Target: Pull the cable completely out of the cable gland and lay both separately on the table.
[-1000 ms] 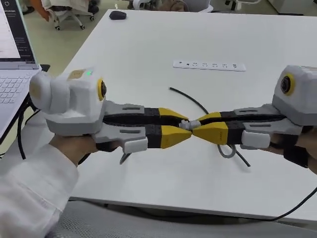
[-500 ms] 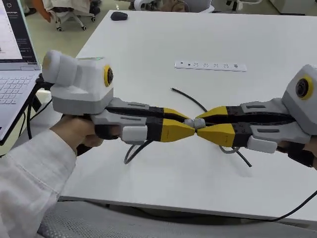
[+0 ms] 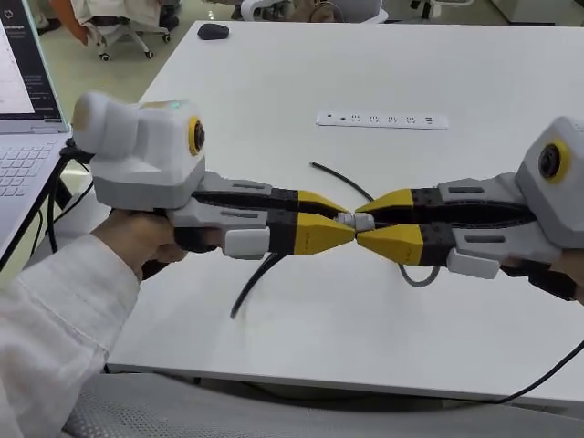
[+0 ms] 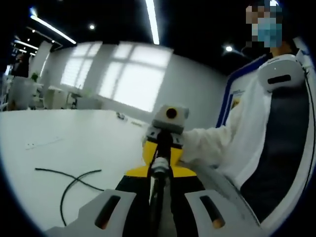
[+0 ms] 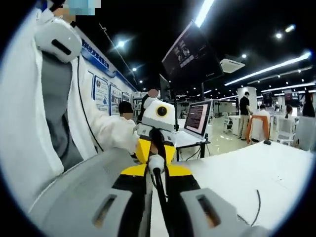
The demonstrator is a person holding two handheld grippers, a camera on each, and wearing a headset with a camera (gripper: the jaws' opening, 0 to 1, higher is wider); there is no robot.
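Observation:
Over the white table (image 3: 274,109), my two grippers meet tip to tip. A small grey-white cable gland (image 3: 356,221) sits between the yellow tips. My right gripper (image 3: 363,228) is shut on the cable gland (image 5: 155,163). My left gripper (image 3: 349,228) is shut on the black cable (image 4: 156,197), right at the gland (image 4: 159,169). The cable (image 3: 251,290) runs back along the left jaws and hangs beneath them. Black cable (image 5: 160,190) also runs back between the right jaws. Another black stretch (image 3: 342,181) lies on the table behind the tips.
A white power strip (image 3: 381,119) lies further back on the table. A laptop (image 3: 23,137) stands at the left edge and a black mouse (image 3: 213,30) at the far corner. A grey loop (image 3: 415,276) lies under the right gripper. Office chairs stand beyond the table.
The left gripper has rolled and lifted a little while the tips stayed together. The cable under it now hangs longer and straighter than one second ago.

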